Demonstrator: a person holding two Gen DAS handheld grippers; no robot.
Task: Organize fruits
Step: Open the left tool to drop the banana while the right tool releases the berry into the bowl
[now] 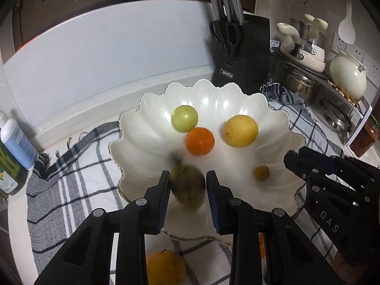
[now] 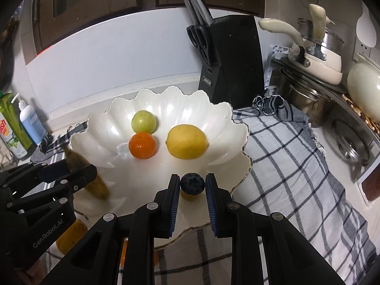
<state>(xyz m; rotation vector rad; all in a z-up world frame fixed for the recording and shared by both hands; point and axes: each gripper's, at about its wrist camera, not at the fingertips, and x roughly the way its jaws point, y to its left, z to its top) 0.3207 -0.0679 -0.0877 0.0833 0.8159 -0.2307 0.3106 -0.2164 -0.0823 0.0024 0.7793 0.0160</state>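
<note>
A white scalloped bowl [image 1: 147, 142] [image 2: 106, 147] holds a green fruit [image 1: 184, 118] [image 2: 144, 121], an orange [image 1: 200, 141] [image 2: 142, 145], a lemon [image 1: 240, 130] [image 2: 187, 141] and a small yellow-brown fruit [image 1: 261, 172]. A blurred dark yellow-green fruit [image 1: 187, 187] [image 2: 95, 182] sits between the jaws of my left gripper [image 1: 188, 180] over the bowl's near side; the pads look just apart from it. My right gripper [image 2: 192, 183] [image 1: 294, 160] has a blueberry [image 2: 192, 183] between its pads above the bowl's near rim.
A checked cloth [image 1: 71, 166] [image 2: 285, 156] lies under the bowl. A yellow-orange fruit [image 1: 165, 267] [image 2: 68, 235] lies on it near me. A black knife block [image 1: 239, 54] [image 2: 228, 59] stands behind. Pots [image 1: 301, 80] stand right, bottles [image 1: 16, 140] [image 2: 30, 121] left.
</note>
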